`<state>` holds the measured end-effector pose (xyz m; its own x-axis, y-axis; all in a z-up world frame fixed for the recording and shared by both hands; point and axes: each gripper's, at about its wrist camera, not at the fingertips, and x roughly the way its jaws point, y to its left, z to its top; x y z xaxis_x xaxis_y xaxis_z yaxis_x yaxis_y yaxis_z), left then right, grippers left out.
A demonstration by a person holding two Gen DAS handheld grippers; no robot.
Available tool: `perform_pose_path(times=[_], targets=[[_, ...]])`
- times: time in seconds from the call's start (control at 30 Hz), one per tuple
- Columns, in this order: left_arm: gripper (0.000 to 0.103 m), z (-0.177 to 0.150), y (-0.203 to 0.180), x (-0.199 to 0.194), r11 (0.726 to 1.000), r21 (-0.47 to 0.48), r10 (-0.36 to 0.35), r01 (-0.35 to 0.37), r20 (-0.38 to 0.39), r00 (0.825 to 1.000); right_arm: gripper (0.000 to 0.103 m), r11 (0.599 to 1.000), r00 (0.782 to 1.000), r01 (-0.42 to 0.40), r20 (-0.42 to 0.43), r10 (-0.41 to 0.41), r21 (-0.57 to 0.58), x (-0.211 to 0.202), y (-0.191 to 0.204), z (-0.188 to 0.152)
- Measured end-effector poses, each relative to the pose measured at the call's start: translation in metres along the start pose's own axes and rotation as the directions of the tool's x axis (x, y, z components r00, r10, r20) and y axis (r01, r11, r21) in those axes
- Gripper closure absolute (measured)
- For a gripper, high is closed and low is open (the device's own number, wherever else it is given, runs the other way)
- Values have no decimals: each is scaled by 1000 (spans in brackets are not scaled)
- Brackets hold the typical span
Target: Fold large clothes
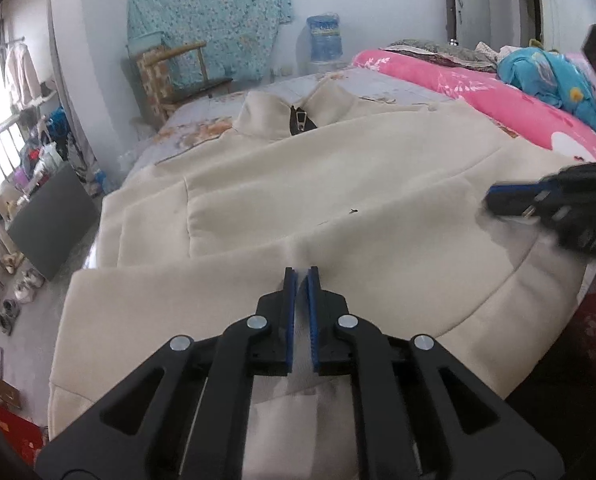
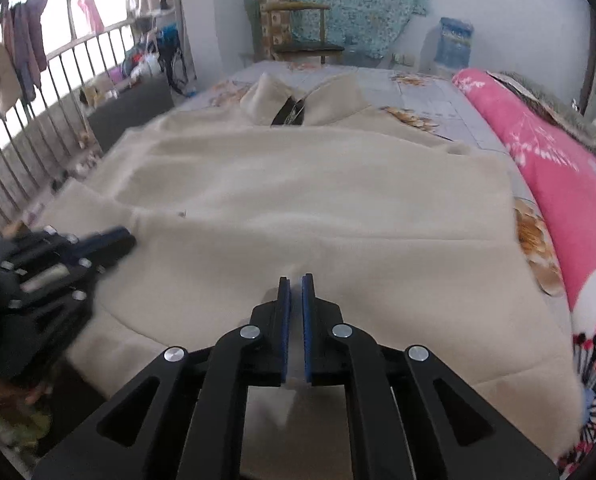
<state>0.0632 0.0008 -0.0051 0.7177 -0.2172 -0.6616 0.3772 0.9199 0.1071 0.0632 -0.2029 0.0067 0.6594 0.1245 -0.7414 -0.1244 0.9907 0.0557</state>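
Note:
A large cream fleece jacket lies spread flat on the bed, its collar and black zipper at the far end. My left gripper is shut on a pinched ridge of the jacket's near hem area, and cream cloth shows between its blue pads. My right gripper pinches the same fabric further right, its pads close together with cloth between them. Each gripper shows in the other's view, the right one blurred at the right edge and the left one blurred at the left.
A rolled pink floral quilt runs along the bed's right side, with a blue bundle on it. A wooden chair and water jug stand beyond the bed. On the left are a railing and shoes on the floor.

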Motion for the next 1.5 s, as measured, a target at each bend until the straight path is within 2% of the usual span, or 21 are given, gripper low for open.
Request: perform_pose_path(times=[0.03, 0.1, 0.23, 0.3, 0.37, 0.4, 0.43, 0.47, 0.63, 0.7, 0.77, 0.8, 0.9, 1.0, 1.13, 1.17, 1.23, 1.3, 1.37, 1.43, 1.5], targets=[[95, 0, 4, 1, 1000, -13, -17, 16, -2, 1000, 77, 999, 1000, 28, 14, -28, 20, -8, -9, 0], [94, -1, 9, 3, 997, -45, -56, 56, -5, 998, 64, 992, 993, 104, 43, -107, 73, -26, -37, 0], [93, -2, 19, 7, 989, -97, -112, 110, -8, 994, 60, 962, 976, 214, -1, -217, 171, -33, -91, 1], [93, -3, 20, 8, 986, -109, -124, 123, -8, 992, 60, 958, 981, 192, -32, -190, 213, -26, -110, 0], [93, -3, 21, 8, 984, -122, -131, 129, -10, 991, 60, 958, 994, 105, -60, -93, 268, -11, -126, -2], [93, -3, 21, 8, 984, -126, -132, 130, -10, 991, 67, 954, 995, 85, -71, -68, 288, -5, -130, -2], [93, -4, 21, 8, 983, -128, -133, 131, -9, 991, 84, 950, 997, 62, -71, -42, 305, -1, -132, -3], [93, -4, 22, 8, 983, -131, -134, 132, -7, 991, 90, 951, 998, 53, -53, -39, 306, -3, -130, -3], [93, -7, 26, 8, 976, -158, -153, 152, 5, 988, 94, 963, 986, 111, 97, -138, 247, -26, -101, 1], [93, -8, 28, 9, 972, -169, -163, 163, 12, 987, 94, 957, 982, 143, 83, -168, 251, -17, -104, -1], [93, -8, 31, 8, 967, -182, -179, 179, 15, 984, 93, 942, 969, 235, 14, -245, 238, 8, -112, -7], [93, -7, 33, 7, 965, -188, -181, 181, 13, 983, 93, 943, 972, 229, -1, -236, 241, 12, -114, -10], [87, -6, 48, -9, 968, -205, -140, 144, 34, 990, 85, 938, 970, 229, 26, -243, 260, -6, -115, -9], [85, -10, 74, -27, 970, -236, -59, 67, 42, 997, 78, 945, 964, 222, 90, -249, 240, -34, -106, -7], [85, -25, 108, -23, 954, -288, 73, -82, -40, 997, 63, 985, 980, 114, 150, -134, 132, -50, -79, -4], [85, -30, 118, -19, 944, -314, 87, -103, -66, 994, 62, 992, 986, 78, 142, -91, 96, -47, -70, -5], [85, -36, 128, -18, 933, -350, 69, -80, -42, 997, 61, 997, 993, 48, 101, -53, 54, -34, -61, -6], [85, -36, 128, -17, 938, -327, 108, -117, -45, 993, 61, 996, 997, 70, 30, -72, 56, -10, -62, -8], [85, -35, 127, -16, 942, -308, 126, -134, -46, 991, 66, 991, 994, 105, -30, -103, 87, 11, -75, -12], [85, -32, 126, -16, 943, -302, 131, -142, -58, 990, 68, 988, 997, 83, -19, -81, 127, 8, -82, -9], [85, -29, 125, -26, 941, -303, 137, -147, -52, 989, 66, 984, 990, 137, 1, -138, 110, -9, -74, -4]])
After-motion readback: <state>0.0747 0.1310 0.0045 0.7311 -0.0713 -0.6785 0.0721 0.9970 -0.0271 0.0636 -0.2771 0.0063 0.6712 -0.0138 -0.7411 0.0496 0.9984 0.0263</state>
